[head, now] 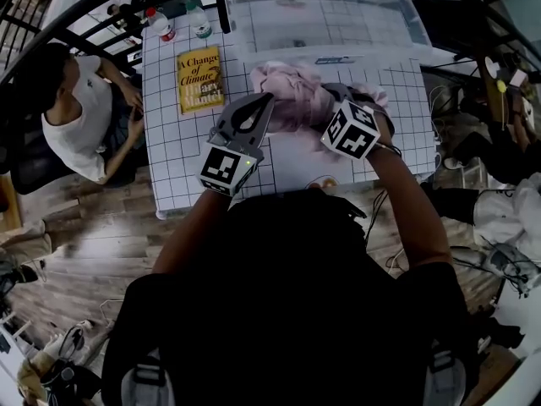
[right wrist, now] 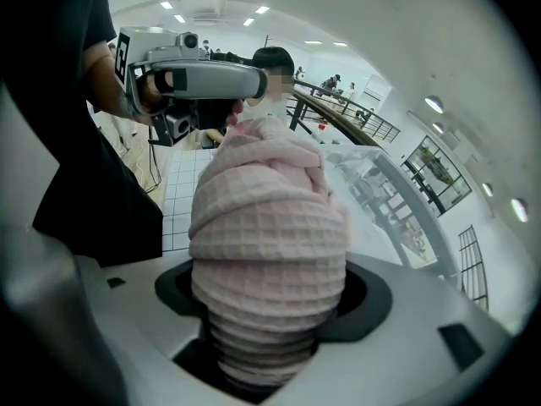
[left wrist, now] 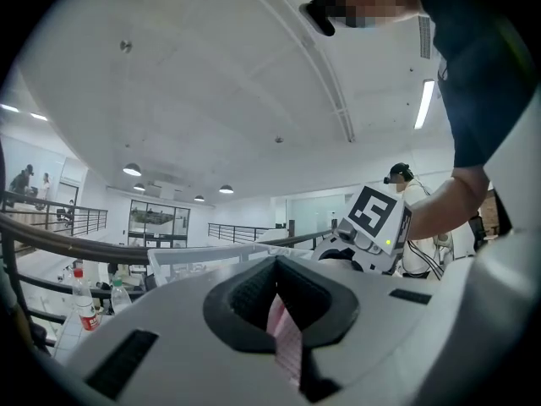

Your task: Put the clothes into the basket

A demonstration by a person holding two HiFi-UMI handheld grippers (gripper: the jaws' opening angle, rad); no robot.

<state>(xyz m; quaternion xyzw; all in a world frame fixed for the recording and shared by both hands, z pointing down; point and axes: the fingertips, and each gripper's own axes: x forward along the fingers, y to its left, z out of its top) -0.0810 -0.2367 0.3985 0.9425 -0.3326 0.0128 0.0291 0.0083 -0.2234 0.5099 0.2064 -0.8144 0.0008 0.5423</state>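
A pink waffle-knit garment (head: 292, 96) is bunched between both grippers above the gridded table (head: 173, 163), just in front of the clear plastic basket (head: 338, 51). My left gripper (head: 256, 110) is shut on a thin edge of the pink garment (left wrist: 286, 345), which pokes out between its dark pads (left wrist: 245, 299). My right gripper (head: 328, 100) is shut on a thick roll of the garment (right wrist: 269, 244) that fills its jaws and hides the pads. The right gripper view shows the left gripper (right wrist: 203, 79) beyond the cloth. The basket (right wrist: 376, 184) lies to the right of the cloth there.
A yellow book (head: 200, 78) lies on the table's left part, with bottles (head: 161, 25) behind it. A person in a white shirt (head: 76, 117) sits at the table's left edge. Railings and cables surround the table.
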